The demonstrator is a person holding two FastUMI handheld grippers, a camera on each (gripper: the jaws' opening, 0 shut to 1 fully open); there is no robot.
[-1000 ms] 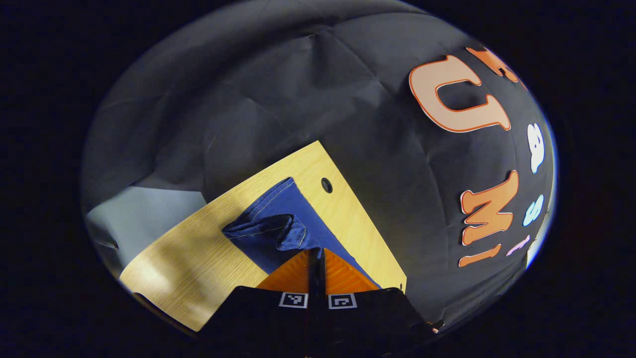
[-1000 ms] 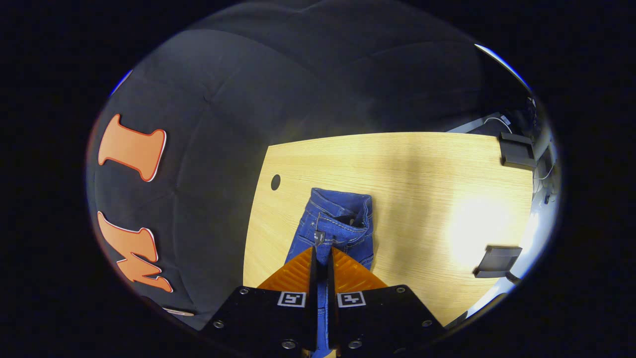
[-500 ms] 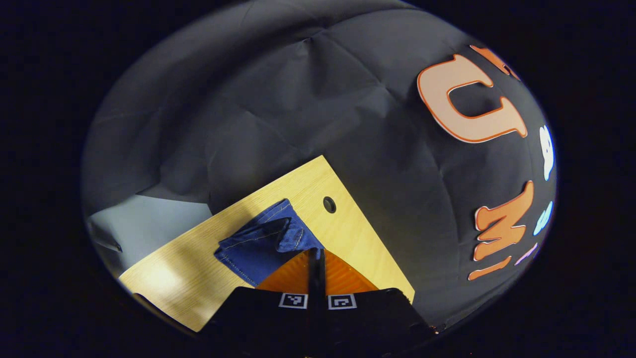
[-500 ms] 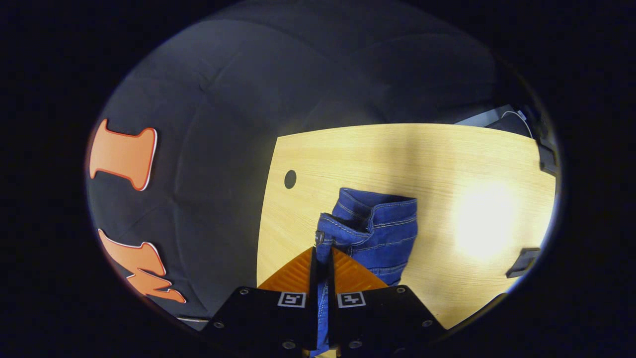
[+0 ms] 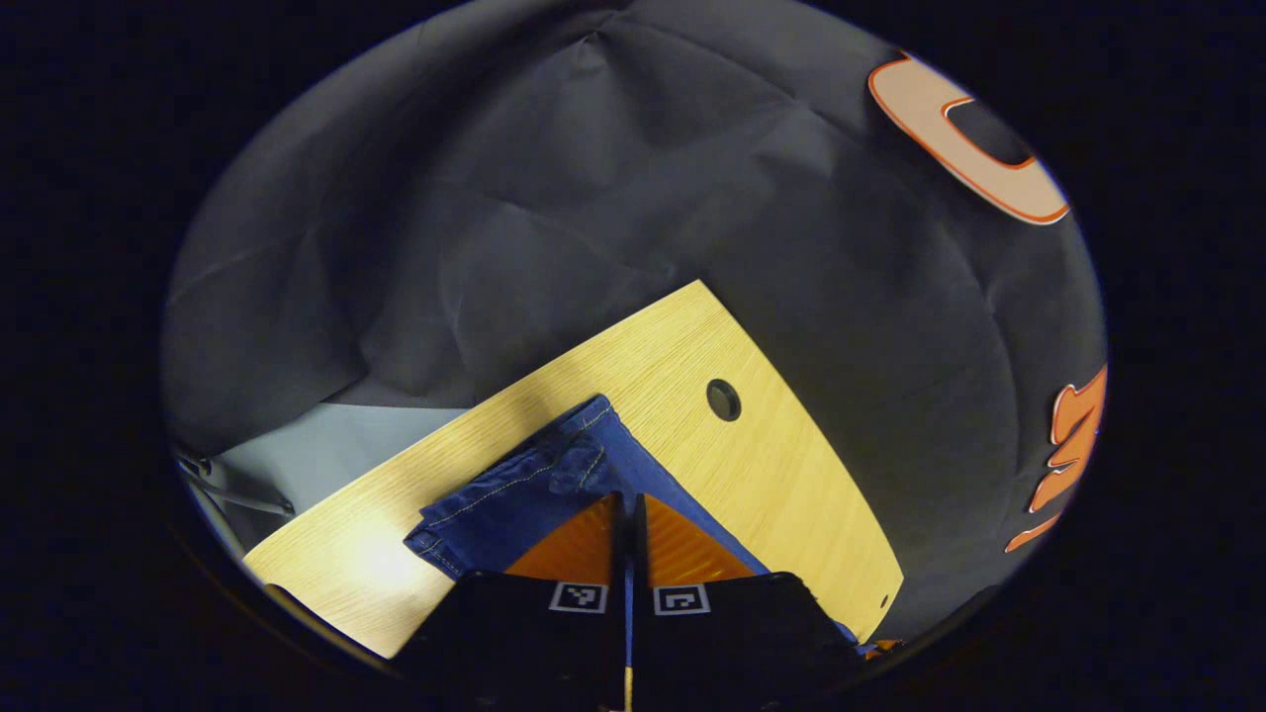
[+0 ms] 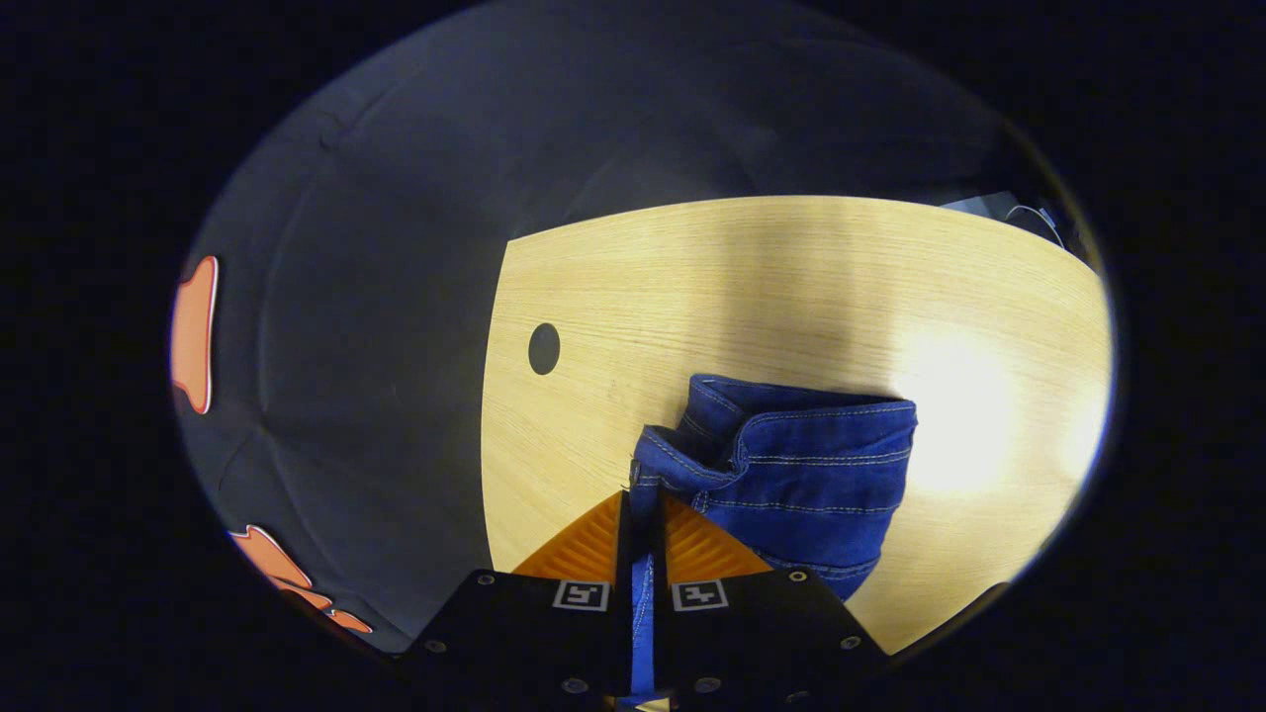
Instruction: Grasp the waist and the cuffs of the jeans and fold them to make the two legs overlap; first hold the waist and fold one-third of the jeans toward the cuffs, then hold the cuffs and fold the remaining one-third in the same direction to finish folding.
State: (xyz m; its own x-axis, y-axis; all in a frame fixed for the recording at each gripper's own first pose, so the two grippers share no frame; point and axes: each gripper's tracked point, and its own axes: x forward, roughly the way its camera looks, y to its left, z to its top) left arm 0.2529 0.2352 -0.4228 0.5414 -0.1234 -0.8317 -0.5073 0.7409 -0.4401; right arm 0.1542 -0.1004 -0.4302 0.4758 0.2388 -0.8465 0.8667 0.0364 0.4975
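Right gripper view: the jeans (image 6: pixel 791 475) lie on the table (image 6: pixel 791 287) at lower centre — a round hole (image 6: pixel 544 348) sits upper left of them, near the table's left edge

A recording booth set up like a lab bench rather than a home. Black cloth (image 5: pixel 514 218) is draped as the wall behind a light wooden desk (image 6: pixel 791 287), which has 1 round cable hole (image 6: pixel 544 348).
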